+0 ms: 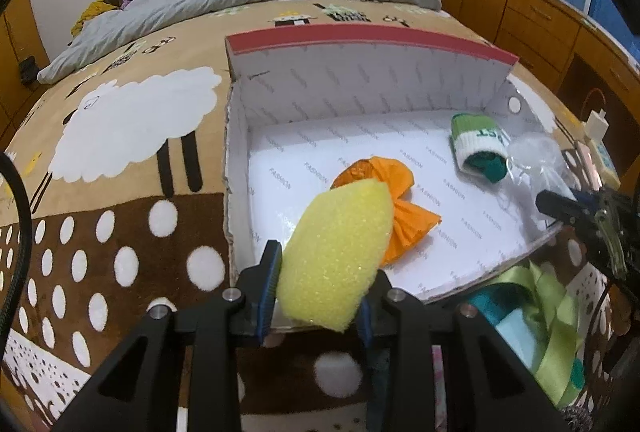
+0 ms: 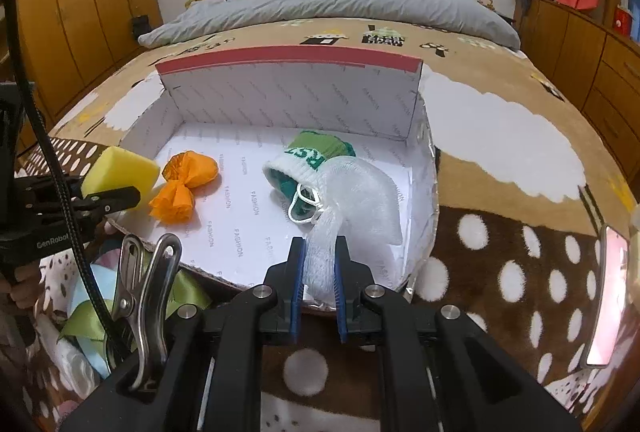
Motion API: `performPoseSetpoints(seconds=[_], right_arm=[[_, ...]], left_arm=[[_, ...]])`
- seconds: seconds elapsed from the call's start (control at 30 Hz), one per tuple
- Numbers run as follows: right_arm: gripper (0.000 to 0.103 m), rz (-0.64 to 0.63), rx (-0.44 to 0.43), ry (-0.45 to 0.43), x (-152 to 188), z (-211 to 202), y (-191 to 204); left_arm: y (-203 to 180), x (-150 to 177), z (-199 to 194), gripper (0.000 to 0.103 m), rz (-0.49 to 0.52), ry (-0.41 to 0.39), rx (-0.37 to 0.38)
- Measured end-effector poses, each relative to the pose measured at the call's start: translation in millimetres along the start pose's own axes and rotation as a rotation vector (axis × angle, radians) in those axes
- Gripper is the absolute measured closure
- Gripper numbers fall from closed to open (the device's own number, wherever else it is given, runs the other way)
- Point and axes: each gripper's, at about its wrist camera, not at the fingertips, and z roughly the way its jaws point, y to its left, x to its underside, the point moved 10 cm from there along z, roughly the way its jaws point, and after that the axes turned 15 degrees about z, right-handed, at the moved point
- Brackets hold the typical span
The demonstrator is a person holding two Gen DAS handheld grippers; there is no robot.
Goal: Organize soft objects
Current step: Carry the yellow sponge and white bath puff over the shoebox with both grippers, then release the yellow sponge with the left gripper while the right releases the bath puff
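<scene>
Yellow sponge (image 1: 340, 252) held over box (image 1: 360, 80); orange bow (image 1: 400, 216), green-white sock (image 1: 476, 144) inside; white mesh (image 2: 352, 200) held.

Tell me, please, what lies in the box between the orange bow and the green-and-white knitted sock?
Nothing: between the orange bow and the knitted sock, the right wrist view shows only the box's bare white printed floor.

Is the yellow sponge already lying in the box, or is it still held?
Held: the left gripper clamps the yellow sponge above the box edge.

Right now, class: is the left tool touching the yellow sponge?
Touching. The left wrist view shows the left tool with both blue pads pressed against the sides of the yellow sponge, no gap either side, holding it above the box.
</scene>
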Motion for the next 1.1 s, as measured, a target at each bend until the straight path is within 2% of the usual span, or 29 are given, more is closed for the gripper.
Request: performPoseSetpoints(seconds=[0.2,0.73,0.83,0.93,0.97,1.1], right_arm=[[0.089,0.005,-0.002,0.018,5.0,1.7,1.5],[0.089,0.039,-0.015,0.015,5.3,1.5,-1.5],[0.085,0.057,-0.023,0.009,4.5,-0.1,-2.3],[0.079,0.070,-0.033,0.002,3.6,-2.8,-3.0],[0.075,0.071,-0.031,-0.001,3.2,-3.6,-3.3],[0.071,0.069,-0.028,-0.010,3.6,-8.7,-3.8]], left_arm=[[1.2,5.0,-1.9,0.069,0.040,0.021,-0.019],[2.1,2.9,-5.6,0.069,0.028,0.011,-0.055],[0.9,2.8,-8.2,0.067,0.018,0.002,-0.060],[-1.3,1.6,-11.5,0.052,0.001,-0.011,-0.035],[-1.5,0.9,-14.0,0.041,-0.001,-0.017,-0.040],[-5.4,-2.7,-23.0,0.035,0.022,-0.044,-0.057]])
